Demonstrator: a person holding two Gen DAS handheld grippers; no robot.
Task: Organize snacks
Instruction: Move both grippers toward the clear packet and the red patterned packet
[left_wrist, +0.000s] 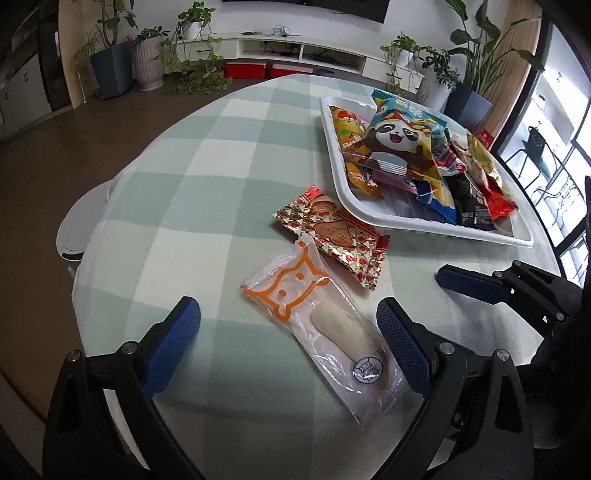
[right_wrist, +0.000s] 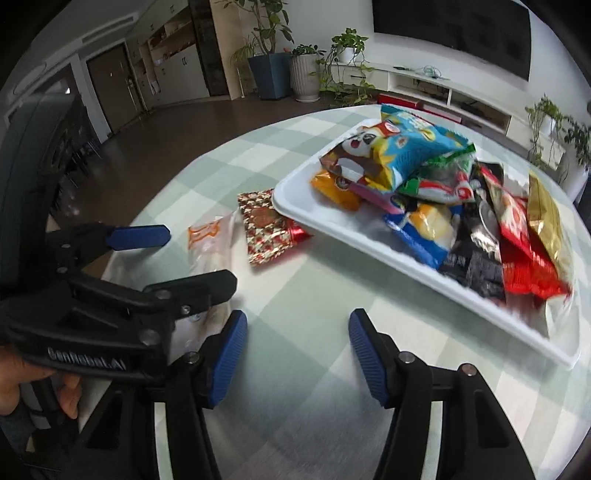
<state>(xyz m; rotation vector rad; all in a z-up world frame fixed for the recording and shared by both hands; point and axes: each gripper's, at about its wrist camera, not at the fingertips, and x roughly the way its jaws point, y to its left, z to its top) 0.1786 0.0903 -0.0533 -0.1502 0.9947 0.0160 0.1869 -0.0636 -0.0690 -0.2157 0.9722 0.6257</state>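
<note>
My left gripper (left_wrist: 288, 332) is spread wide around the clear cat-print packet (left_wrist: 321, 328), low centre of frame, pads not yet pressing. My right gripper (right_wrist: 297, 354) is half open and empty. The white tray (left_wrist: 354, 206) sits upper right; closing now might pinch only slippery film and also nudge the red-gold wrapper (left_wrist: 332, 236) beside it

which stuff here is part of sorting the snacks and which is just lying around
Part of the job:
- white tray piled with snack packs
- clear snack packet on the table
- red and gold packet beside the tray
- left gripper, right gripper, both open

Just there:
- potted plants
- TV shelf
- red boxes
</note>
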